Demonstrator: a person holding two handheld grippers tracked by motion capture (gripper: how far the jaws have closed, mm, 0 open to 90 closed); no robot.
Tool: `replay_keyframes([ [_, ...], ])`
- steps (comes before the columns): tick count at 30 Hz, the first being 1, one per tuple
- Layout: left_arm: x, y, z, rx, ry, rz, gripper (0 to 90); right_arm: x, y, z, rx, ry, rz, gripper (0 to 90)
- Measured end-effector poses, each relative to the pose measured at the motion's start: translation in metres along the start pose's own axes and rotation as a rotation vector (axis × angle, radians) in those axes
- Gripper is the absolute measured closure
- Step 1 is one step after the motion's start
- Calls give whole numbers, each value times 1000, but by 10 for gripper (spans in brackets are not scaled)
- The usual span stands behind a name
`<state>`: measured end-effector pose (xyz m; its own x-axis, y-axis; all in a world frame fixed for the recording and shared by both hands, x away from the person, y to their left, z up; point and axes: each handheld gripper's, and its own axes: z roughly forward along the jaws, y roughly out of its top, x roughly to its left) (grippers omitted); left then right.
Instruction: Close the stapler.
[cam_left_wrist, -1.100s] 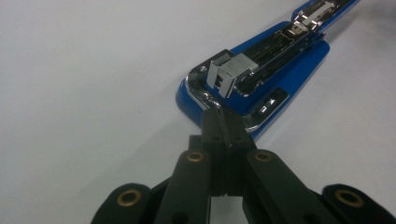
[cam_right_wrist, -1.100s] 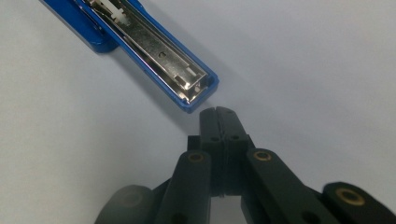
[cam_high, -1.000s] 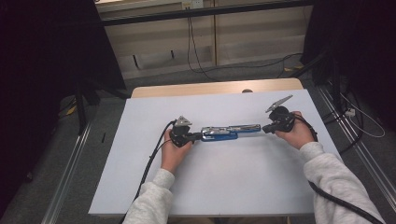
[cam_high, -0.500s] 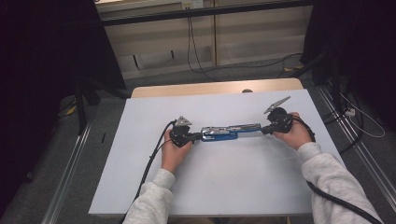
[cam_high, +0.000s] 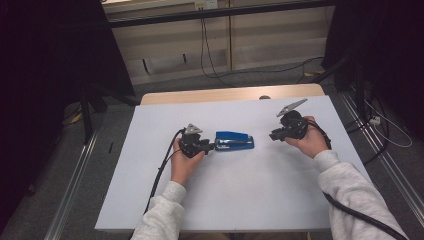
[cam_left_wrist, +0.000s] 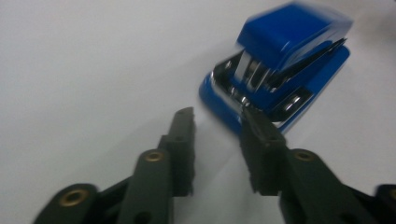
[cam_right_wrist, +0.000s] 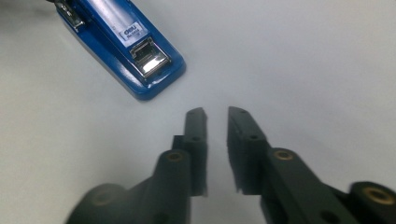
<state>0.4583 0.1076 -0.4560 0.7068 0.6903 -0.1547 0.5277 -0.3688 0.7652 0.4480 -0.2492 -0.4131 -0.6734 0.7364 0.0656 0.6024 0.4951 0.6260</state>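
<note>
A blue plastic stapler with bright metal parts (cam_high: 234, 141) lies closed near the middle of the white table top (cam_high: 150, 200), its long axis running across the table from the person's left to right; the left gripper (cam_high: 207, 146) sits just beside the stapler's left end, jaws apart and holding nothing, one tip close against the metal mouth in the left gripper view; the right gripper (cam_high: 274, 135) hangs clear of the other end, jaws slightly apart and empty; so the left hand is nearer; a small white label on the stapler's top seems to read "deli".
</note>
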Motion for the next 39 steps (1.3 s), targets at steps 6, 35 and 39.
replay_keyframes([
  [6,0,0,-18,-19,-4,8,340,8,-9,3,-39,6,16,520],
  [35,-3,-41,-105,-110,-53,-4,79,51,-71,-35,-115,32,42,159],
  [39,-3,-44,-108,-113,-50,-10,78,52,-77,-40,-124,29,54,154],
])
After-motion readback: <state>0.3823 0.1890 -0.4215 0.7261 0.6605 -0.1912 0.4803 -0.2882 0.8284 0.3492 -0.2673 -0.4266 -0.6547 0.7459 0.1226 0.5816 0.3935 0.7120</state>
